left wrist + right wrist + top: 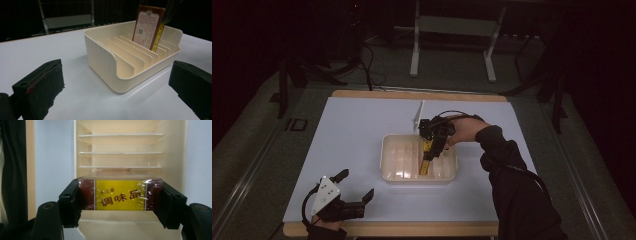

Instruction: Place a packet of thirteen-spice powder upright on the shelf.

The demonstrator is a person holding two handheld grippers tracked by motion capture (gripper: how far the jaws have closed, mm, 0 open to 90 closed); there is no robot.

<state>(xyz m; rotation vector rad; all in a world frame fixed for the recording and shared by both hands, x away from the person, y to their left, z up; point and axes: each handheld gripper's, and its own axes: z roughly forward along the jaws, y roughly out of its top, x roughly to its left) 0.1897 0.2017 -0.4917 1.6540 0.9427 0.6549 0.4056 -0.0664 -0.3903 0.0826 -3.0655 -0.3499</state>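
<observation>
- White surface (357, 150) carries a cream plastic slotted rack (388, 160).
- Right tool (432, 150) clenches a red-and-yellow wrapped seasoning box (120, 195), upright in a rack slot.
- Left tool (357, 186) rests released, jaws apart.

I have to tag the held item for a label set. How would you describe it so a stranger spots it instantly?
On the white table mat sits a cream slotted tray. Standing on edge in one of its slots, clamped by the right tongs, is a flat wrapped box. Its dark red and yellow faces with printed characters are the one spot of colour in the pale tray.
</observation>
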